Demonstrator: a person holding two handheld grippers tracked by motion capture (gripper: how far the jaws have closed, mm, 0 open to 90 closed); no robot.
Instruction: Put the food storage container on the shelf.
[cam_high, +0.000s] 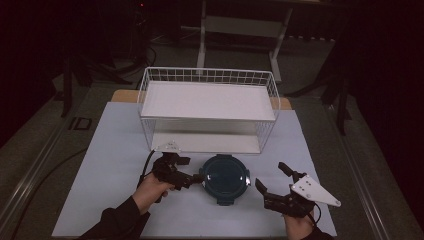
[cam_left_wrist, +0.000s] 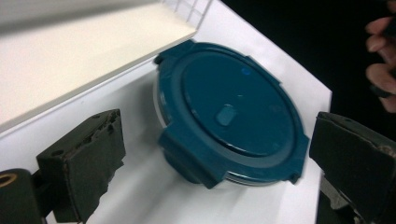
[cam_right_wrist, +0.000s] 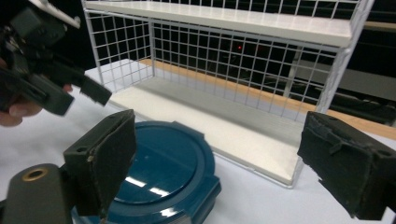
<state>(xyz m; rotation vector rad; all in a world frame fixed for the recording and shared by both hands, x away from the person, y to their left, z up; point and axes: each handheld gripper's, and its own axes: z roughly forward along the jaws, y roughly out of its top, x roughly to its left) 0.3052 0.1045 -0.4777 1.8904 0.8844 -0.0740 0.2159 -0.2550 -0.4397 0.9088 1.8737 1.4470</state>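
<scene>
Sitting just in front of the lower shelf's edge, the round blue container (cam_high: 224, 179) rests on the pale sheet (cam_high: 115, 155) that covers the table, with bare sheet on its left, right and near sides. Behind it stands the white wire rack (cam_high: 207, 107), whose two flat white boards are fenced by a square mesh at the back and ends; the front is open, so the lower board can be reached straight from the container's side.

At the container's left rim, the left gripper (cam_high: 196, 177) has its jaws spread wide. In the left gripper view they stand clear of the lid on either side, pressing on nothing. To the right of the container and apart from it, the right gripper (cam_high: 270, 181) is likewise spread wide with nothing between its jaws, and bare sheet lies around it up to the table's near and right edges.

The container's lid is smooth, glossy teal plastic, circular, with squared latch tabs jutting from the rim and a small oval dimple at its centre. The gripper pads are matt black, rough and chipped at their edges.
</scene>
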